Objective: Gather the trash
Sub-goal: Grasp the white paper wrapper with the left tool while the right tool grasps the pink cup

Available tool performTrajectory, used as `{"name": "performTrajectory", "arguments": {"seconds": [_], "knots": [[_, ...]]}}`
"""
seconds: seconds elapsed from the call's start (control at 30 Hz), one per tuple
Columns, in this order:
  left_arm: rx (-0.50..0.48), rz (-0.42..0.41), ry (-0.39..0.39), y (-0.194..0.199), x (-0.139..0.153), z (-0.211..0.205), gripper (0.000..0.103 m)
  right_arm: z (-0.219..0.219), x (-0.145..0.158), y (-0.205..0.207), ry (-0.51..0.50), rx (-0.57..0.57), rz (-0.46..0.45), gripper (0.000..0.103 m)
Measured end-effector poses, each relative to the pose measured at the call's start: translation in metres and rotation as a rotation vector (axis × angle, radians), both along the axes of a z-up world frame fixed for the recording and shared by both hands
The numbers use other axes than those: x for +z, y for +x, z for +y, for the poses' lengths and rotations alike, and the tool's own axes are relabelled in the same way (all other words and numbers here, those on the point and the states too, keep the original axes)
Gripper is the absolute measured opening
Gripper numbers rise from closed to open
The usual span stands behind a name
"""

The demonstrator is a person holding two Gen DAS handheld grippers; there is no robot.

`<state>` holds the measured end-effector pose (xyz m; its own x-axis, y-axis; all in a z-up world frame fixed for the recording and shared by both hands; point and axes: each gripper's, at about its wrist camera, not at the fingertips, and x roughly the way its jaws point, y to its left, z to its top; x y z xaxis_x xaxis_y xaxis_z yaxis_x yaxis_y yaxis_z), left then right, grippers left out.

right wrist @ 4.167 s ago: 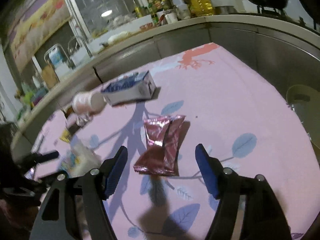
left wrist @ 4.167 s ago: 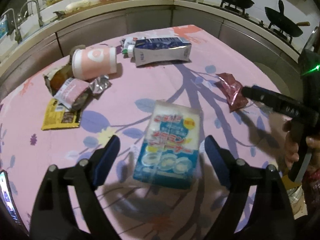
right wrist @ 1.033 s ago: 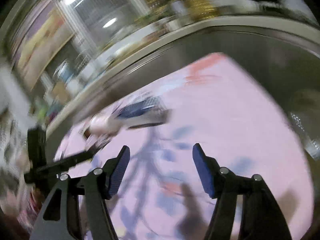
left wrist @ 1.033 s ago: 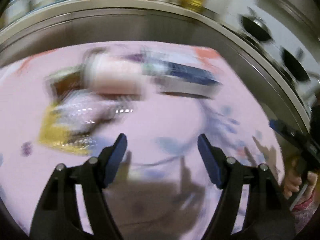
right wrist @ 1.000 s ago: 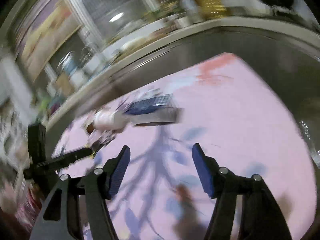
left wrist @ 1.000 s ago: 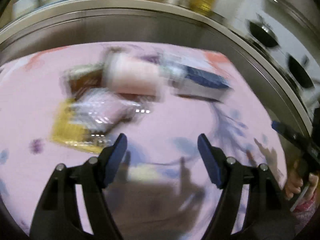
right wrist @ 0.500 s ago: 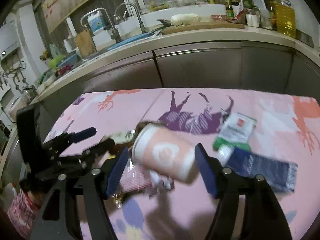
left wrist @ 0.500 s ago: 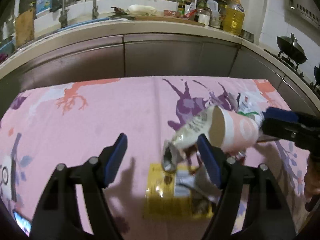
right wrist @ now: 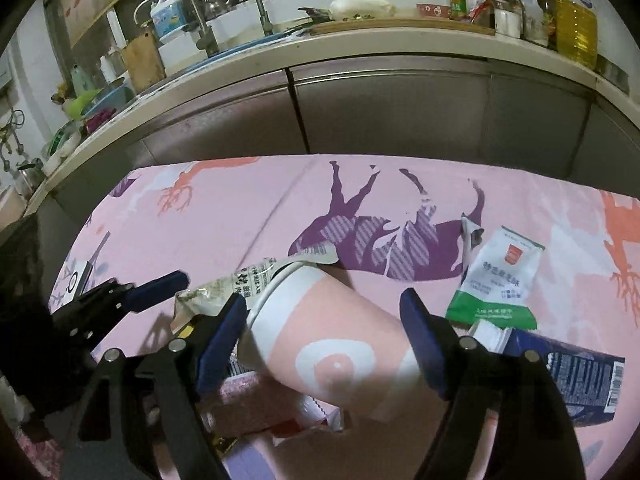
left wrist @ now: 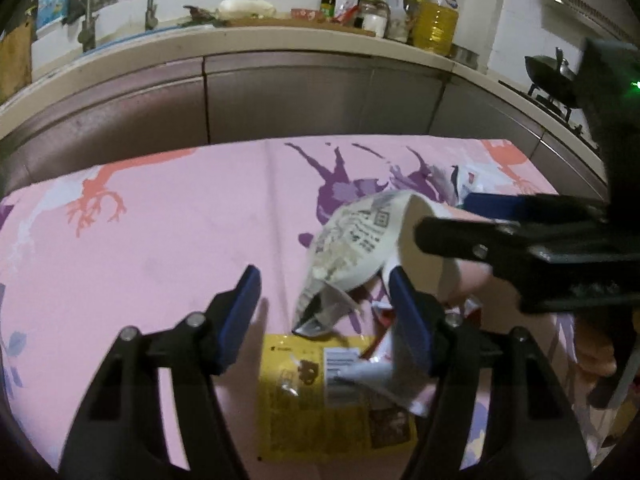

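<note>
A pink and white paper cup (right wrist: 332,344) lies on its side on the pink tablecloth (right wrist: 240,216), between the fingers of my right gripper (right wrist: 322,336). Its jaws are opening and the pads sit close beside the cup walls. A torn silver-white wrapper (left wrist: 348,248) pokes out at the cup's mouth (left wrist: 424,252). Its tail hangs between the fingers of my left gripper (left wrist: 324,316), whose jaws are closing without touching it. A flat yellow wrapper (left wrist: 304,400) lies under that gripper. One of the right gripper's fingers (left wrist: 460,240) crosses over the cup.
A green-white pouch (right wrist: 496,280) and a blue carton (right wrist: 568,376) lie right of the cup, a pink wrapper (right wrist: 256,404) under it. Steel cabinets (right wrist: 400,108) and a cluttered counter stand just past the table's far edge. A hand (left wrist: 592,356) holds the right gripper.
Both views swung from blur onto the trash pile, then drew closer to the cup and wrappers. Left jaws have narrowed, right jaws have widened around the cup. The earlier sponge pack and red wrapper are gone from view.
</note>
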<state>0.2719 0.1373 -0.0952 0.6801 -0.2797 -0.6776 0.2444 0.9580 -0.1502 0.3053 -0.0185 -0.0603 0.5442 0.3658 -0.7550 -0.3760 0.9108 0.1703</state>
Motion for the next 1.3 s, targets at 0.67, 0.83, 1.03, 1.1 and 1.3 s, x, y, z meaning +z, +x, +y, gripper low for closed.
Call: {"name": "performTrajectory", "arguments": {"seconds": [0.67,0.83,1.03,1.1,1.3], "knots": [[-0.002,-0.041,-0.244,-0.062,0.043,0.023,0.020,-0.079,0.017,-0.102,0.069,-0.070,-0.042,0.000],[-0.066,-0.058,-0.289,-0.090,0.061,0.003,0.020,-0.137,0.026,-0.132,0.152,-0.184,-0.068,0.000],[-0.193,-0.016,-0.325,-0.114,0.064,-0.049,0.020,-0.207,0.029,-0.171,0.230,-0.337,-0.091,0.000],[-0.237,0.006,-0.323,-0.120,0.062,-0.073,0.020,-0.224,0.025,-0.179,0.226,-0.374,-0.091,0.000],[-0.331,0.071,-0.292,-0.128,0.049,-0.127,0.020,-0.253,0.003,-0.199,0.224,-0.417,-0.046,0.000]]}}
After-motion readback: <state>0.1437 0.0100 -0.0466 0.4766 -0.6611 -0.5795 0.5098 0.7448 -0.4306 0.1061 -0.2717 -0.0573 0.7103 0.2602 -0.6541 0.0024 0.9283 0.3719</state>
